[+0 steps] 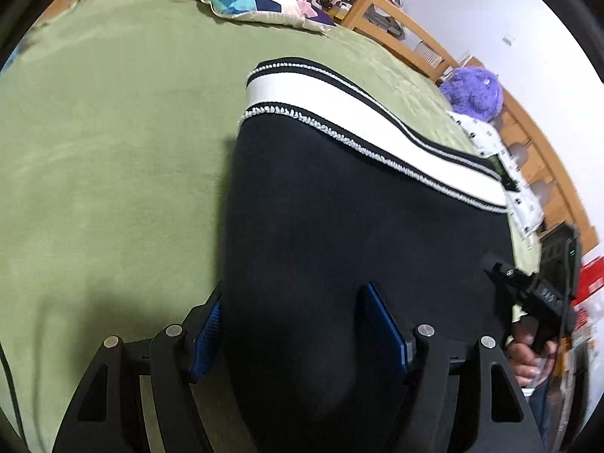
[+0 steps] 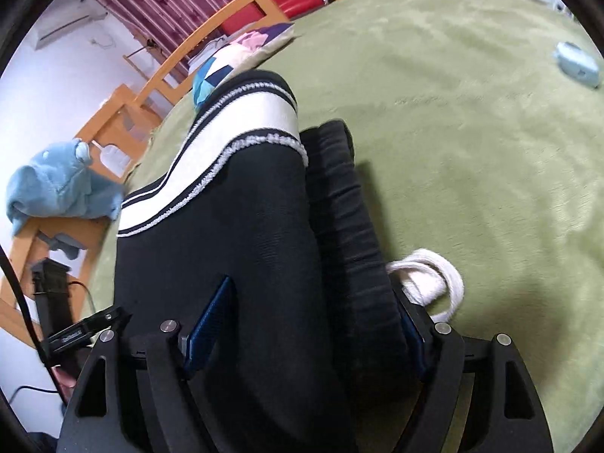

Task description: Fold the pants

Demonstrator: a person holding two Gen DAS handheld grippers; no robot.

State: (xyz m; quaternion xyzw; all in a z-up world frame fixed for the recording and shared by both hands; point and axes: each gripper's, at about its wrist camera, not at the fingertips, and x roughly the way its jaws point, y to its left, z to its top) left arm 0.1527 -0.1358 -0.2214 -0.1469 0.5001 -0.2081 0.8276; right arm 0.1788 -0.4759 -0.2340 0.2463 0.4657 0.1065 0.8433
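Pants: the black pants [image 1: 339,226] lie on the green bedspread [image 1: 113,151], filling the centre to 4 o'clock of the left view; the white striped band [image 1: 339,113] sits at about 1 o'clock.
Waistband: in the right view the ribbed black waistband [image 2: 347,226] runs beside the top layer, with a white drawstring [image 2: 434,283] spilling out toward 4 o'clock.
Left gripper: the left gripper [image 1: 302,328] has its jaws spread apart with dark cloth filling the gap; the blue pads [image 1: 385,332] look clear of a firm pinch, so I judge it not clamped, though the near edge is hidden.
Right gripper: the right gripper [image 2: 305,321] has wide-set jaws straddling the cloth and waistband; whether it truly pinches them I cannot tell.
Step in hand: probably squaring a fold already laid over.
Doing it well: take both layers at the edge together, lift both sides evenly, keep the striped band flat and tuck the drawstring under before pressing down.
Risk: thick ribbing may slip free; loose cord may snag.
Containers: none in view; only a patterned pillow [image 1: 256,0] at 12 o'clock and a purple plush toy [image 1: 475,87] at 2 o'clock.
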